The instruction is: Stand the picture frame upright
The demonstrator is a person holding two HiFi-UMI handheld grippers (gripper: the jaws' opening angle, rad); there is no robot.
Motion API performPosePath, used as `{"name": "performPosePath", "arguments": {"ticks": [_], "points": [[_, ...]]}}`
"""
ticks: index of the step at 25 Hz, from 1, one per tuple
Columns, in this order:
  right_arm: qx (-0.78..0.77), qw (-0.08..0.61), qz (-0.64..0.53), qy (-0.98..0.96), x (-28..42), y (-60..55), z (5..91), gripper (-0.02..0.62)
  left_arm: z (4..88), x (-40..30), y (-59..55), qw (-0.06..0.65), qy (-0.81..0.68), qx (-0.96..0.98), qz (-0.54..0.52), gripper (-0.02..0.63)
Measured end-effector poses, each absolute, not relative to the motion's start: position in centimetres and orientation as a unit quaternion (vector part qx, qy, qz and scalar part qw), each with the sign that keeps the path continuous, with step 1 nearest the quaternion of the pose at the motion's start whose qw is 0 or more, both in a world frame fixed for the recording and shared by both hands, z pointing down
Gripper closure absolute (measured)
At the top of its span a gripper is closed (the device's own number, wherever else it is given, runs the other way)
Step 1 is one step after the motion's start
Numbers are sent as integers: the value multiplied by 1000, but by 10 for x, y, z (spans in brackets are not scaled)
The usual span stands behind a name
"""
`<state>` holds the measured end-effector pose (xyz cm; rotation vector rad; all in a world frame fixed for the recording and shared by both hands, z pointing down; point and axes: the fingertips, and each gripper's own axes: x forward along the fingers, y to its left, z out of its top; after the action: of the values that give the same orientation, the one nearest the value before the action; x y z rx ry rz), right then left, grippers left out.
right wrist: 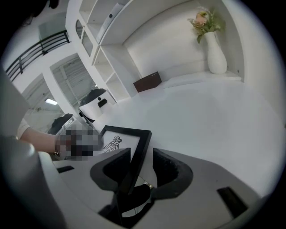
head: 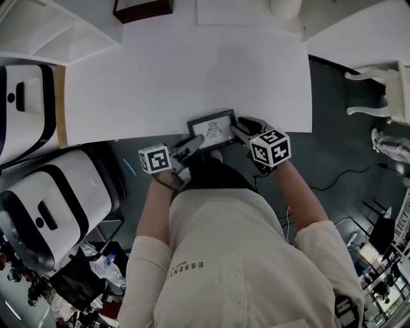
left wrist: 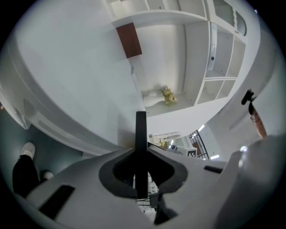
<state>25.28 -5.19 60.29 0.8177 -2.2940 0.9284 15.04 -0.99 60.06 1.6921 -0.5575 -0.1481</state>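
Observation:
A small black picture frame point(head: 211, 130) with a dark drawing on white paper is at the near edge of the white table point(head: 192, 70), tilted with its face toward me. My left gripper point(head: 192, 144) is shut on the frame's left side; in the left gripper view the thin black edge point(left wrist: 140, 129) stands pinched between the pads of the left gripper point(left wrist: 141, 174). My right gripper point(head: 240, 131) is at the frame's right side. In the right gripper view the frame point(right wrist: 118, 143) has its edge between the jaws of the right gripper point(right wrist: 142, 157), against the left pad with a gap to the right pad.
A dark brown box point(head: 142, 8) and a white vase point(right wrist: 216, 53) with flowers stand at the table's far side, before white shelves. Two large white machines point(head: 57, 205) are on the left. A white chair point(head: 384, 90) is at the right.

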Motion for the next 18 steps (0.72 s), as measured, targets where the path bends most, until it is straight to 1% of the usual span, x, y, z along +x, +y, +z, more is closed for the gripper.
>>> {"name": "performPosePath", "arguments": {"ticks": [4, 7, 13, 18], "points": [[274, 208, 371, -863, 250, -51, 594, 440, 590, 147, -11, 625, -237, 741, -66, 552], [244, 167, 406, -865, 250, -48, 585, 431, 575, 149, -11, 611, -228, 755, -67, 560], [196, 120, 453, -861, 248, -48, 573, 431, 551, 142, -6, 577, -221, 783, -72, 561], [125, 86, 475, -867, 237, -41, 550, 431, 532, 138, -1, 561, -200, 800, -73, 561]]}}
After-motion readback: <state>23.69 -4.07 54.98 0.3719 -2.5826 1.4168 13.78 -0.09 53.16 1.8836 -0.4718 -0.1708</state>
